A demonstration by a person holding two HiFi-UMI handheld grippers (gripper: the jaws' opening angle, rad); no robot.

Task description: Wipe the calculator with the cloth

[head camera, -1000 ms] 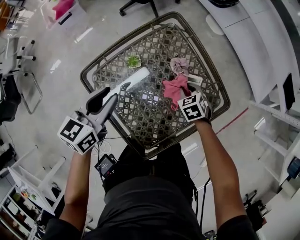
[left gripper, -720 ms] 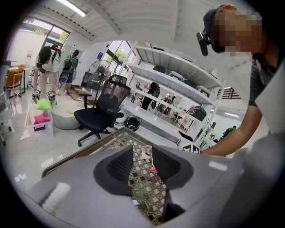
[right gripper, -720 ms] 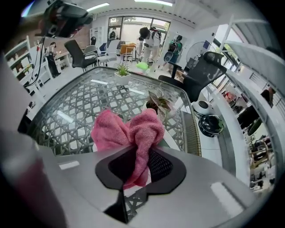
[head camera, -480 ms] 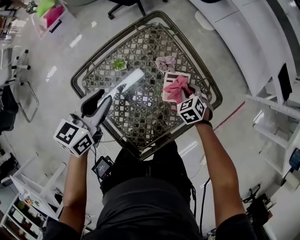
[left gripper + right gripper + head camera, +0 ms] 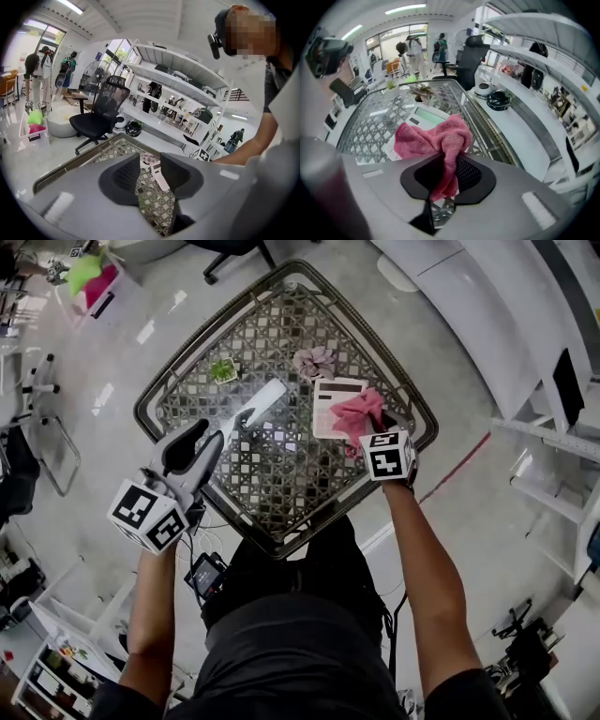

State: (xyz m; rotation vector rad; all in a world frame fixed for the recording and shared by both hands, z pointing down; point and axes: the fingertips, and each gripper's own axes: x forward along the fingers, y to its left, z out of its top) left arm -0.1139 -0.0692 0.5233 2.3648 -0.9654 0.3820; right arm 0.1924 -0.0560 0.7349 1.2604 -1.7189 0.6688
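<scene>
The right claw (image 5: 445,177) is pressed together on the pink cloth (image 5: 440,136). One fold of the cloth hangs down between its two pads, and the rest is bunched just in front of them. In the head view this claw (image 5: 367,432) is right of the centre of the frame. There the cloth (image 5: 356,412) lies on the right part of the calculator (image 5: 328,409). The calculator lies flat on the bench (image 5: 281,474), with its display at the end far from the claw. The left claw (image 5: 150,174) is spread, and only the lattice of the bench shows in its gap. In the head view it (image 5: 267,397) is to the left of the calculator and does not touch it.
</scene>
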